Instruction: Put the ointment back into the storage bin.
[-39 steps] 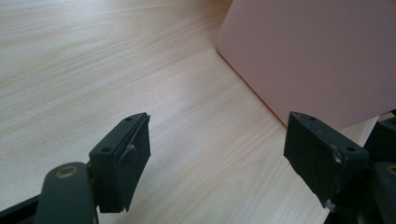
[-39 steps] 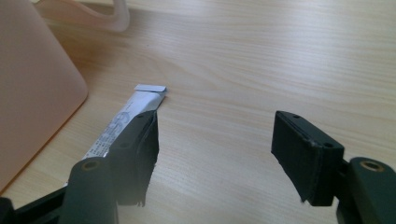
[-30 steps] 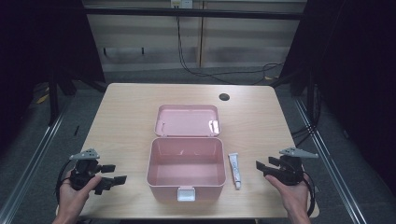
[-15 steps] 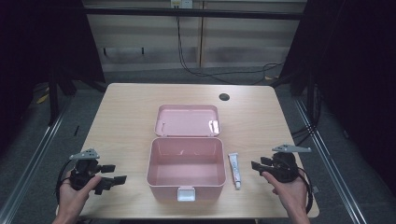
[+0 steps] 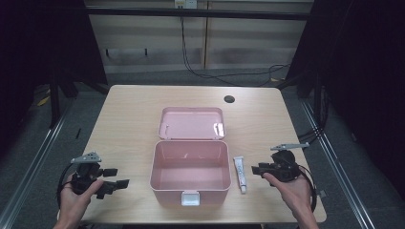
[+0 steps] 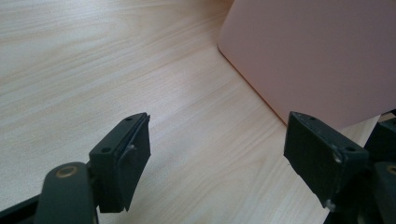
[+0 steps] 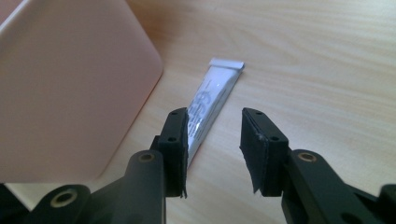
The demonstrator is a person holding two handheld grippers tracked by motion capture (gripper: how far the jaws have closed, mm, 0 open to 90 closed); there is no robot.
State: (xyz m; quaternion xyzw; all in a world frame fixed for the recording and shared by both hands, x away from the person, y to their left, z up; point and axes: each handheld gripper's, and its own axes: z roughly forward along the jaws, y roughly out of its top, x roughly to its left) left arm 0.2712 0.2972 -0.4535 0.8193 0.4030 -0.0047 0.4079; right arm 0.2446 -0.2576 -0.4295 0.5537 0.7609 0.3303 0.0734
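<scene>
Two grippers are in my hands. My right gripper (image 5: 258, 169) has just been closing its jaws to a narrow gap, with nothing pinched between them; in the right gripper view the white tube (image 7: 211, 103) lies flat on the table just beyond the pads, one fingertip (image 7: 180, 135) overlapping its near end, and I cannot tell whether they touch. That tube (image 5: 239, 173) lies just beside the right wall of the open pink box (image 5: 190, 170), whose lid (image 5: 191, 123) is folded back flat. My left gripper (image 5: 114, 177) sits with jaws wide apart, empty, left of the box. Pale wood-grain table (image 5: 129, 119), a dark round hole (image 5: 229, 99) near its far edge; dark room, cables behind. The tube's printing is too blurred to read.
</scene>
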